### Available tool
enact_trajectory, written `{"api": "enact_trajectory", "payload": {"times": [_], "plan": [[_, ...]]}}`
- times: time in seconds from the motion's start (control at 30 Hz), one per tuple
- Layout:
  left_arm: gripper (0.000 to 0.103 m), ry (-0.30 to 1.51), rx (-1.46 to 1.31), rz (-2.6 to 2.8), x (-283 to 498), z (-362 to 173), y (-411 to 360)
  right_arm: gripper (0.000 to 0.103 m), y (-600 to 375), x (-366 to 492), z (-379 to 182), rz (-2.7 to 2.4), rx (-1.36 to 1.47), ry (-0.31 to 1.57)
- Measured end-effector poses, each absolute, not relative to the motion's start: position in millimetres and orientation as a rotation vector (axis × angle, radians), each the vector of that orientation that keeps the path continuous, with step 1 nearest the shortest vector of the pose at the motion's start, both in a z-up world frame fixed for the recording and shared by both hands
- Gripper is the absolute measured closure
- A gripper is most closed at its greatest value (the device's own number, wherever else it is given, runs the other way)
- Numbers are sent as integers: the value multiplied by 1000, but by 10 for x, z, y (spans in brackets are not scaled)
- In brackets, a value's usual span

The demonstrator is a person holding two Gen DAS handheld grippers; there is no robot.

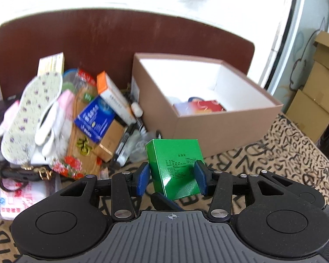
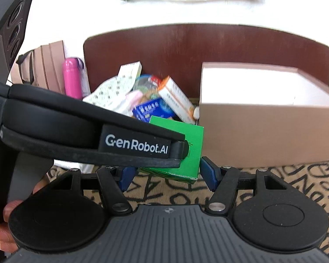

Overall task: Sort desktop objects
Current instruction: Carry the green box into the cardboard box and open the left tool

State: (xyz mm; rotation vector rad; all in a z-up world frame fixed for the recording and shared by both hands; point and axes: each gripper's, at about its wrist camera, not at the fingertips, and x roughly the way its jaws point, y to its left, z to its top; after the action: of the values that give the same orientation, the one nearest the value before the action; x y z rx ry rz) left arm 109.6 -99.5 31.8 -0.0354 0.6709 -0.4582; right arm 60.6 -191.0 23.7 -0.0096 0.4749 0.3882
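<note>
My left gripper point(image 1: 172, 178) is shut on a green box point(image 1: 175, 164), its blue pads pressing both sides and holding it above the patterned cloth. The same green box point(image 2: 186, 160) shows in the right wrist view, with the left gripper's black body point(image 2: 87, 131) crossing in front of it. My right gripper point(image 2: 166, 173) is open, its fingers on either side of the green box's lower part, not touching. An open brown box point(image 1: 208, 118) with a white inside stands just beyond, holding a red and white packet point(image 1: 199, 106).
A pile lies left of the brown box: blue box point(image 1: 94, 118), orange-and-white box point(image 1: 114, 96), floral insole point(image 1: 30, 109), pens, packets. A pink bottle point(image 2: 72, 79) stands at the back left. A dark brown headboard point(image 1: 120, 43) backs it all. Cardboard boxes point(image 1: 318, 92) stand far right.
</note>
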Motion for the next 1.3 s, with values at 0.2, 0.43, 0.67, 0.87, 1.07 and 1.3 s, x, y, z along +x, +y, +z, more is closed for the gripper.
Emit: {"api": "enact_trajectory", "payload": {"times": [0.2, 0.43, 0.67, 0.87, 1.07, 1.3], "plan": [[58, 622, -32, -474, 1042, 520, -1077, 34, -1983, 591, 428, 373, -12, 428], [57, 563, -45, -527, 1202, 787, -1269, 34, -2117, 760, 682, 327, -35, 362], [56, 573, -51, -569, 1665, 857, -1637, 34, -2323, 1224, 762, 268, -58, 362], [56, 625, -54, -584, 2134, 727, -1951, 34, -2583, 1721, 688, 238, 12, 419], [56, 645, 0, -578, 2450, 580, -2221, 34, -2745, 2063, 569, 235, 54, 472], [44, 677, 15, -587, 2734, 415, -2335, 33, -2850, 2356, 428, 236, 92, 520]]}}
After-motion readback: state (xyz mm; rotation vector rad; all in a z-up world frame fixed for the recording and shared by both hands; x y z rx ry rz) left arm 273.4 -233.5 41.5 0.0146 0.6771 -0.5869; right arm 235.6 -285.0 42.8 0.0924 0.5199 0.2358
